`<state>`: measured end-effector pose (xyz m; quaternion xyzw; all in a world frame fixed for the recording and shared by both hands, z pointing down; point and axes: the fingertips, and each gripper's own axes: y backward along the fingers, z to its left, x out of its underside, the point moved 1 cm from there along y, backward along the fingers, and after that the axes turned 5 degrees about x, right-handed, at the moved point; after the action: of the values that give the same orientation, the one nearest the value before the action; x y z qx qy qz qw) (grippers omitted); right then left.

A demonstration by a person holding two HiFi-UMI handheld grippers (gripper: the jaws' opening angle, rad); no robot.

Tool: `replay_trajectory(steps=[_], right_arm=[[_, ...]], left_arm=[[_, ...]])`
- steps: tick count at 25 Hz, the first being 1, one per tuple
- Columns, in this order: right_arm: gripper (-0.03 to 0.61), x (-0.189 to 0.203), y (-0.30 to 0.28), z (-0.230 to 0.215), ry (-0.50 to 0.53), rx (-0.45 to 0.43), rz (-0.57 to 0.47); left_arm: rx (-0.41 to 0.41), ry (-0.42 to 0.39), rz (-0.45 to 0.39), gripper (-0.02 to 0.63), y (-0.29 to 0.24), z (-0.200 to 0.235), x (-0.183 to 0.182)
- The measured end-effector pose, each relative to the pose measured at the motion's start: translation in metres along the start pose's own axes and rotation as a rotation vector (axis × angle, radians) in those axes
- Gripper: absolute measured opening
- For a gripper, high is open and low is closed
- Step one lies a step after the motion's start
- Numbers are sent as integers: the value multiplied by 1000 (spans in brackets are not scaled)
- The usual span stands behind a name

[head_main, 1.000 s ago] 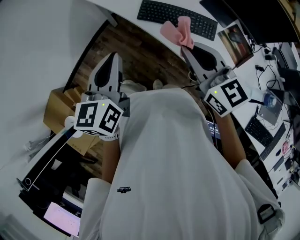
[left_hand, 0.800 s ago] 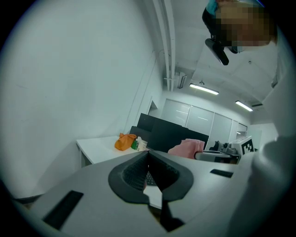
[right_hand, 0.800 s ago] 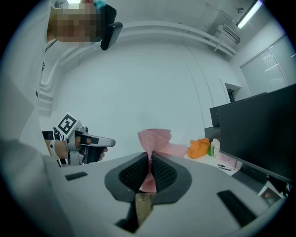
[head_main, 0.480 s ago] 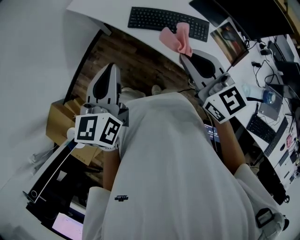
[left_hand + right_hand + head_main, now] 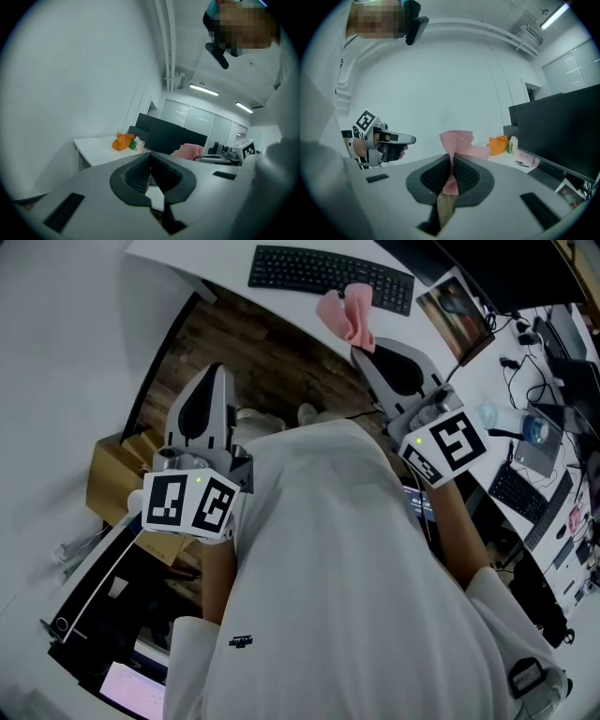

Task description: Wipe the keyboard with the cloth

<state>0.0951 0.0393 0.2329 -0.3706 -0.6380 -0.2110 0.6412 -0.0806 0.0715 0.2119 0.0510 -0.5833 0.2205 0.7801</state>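
1. R. hand-held gripper (image 5: 359, 347) is clamped on a pink cloth (image 5: 345, 315). Its own view shows the jaws shut on a pinched fold, w/ the rest of the cloth (image 5: 454, 140) standing up loose above the tips.
2. L. hand-held gripper (image 5: 217, 373) is empty, jaws pressed together w/ nothing between them. It hangs over the wood floor (image 5: 272, 362), well short of the tabletop (image 5: 272, 298).
3. The keyboard (image 5: 328, 277) lies flat near the tabletop's front edge. From overhead the cloth overlaps its near right end, but contact can't be confirmed. The cloth looks held up in the air.
4. Step in hand, as judged: carrying the cloth to the keyboard. Wiping is not yet begun, and no keys look covered.
5. Next move prob. calls for tipping the r. hand-held gripper down so the loose cloth, not the jaw tips, meets the keys. Then a light sweep along the rows, right end to left.
6. The l. hand-held gripper could steady the keyboard's far end, since a light board may slide under the wipe.
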Motion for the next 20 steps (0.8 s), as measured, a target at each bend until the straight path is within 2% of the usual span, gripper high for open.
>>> replay_trajectory(steps=[13, 20], right_arm=[[21, 6, 4, -9, 7, -3, 21], [21, 8, 4, -12, 2, -2, 13]], left_arm=[[-36, 23, -3, 18, 1, -1, 8], [-24, 18, 12, 18, -3, -6, 12]])
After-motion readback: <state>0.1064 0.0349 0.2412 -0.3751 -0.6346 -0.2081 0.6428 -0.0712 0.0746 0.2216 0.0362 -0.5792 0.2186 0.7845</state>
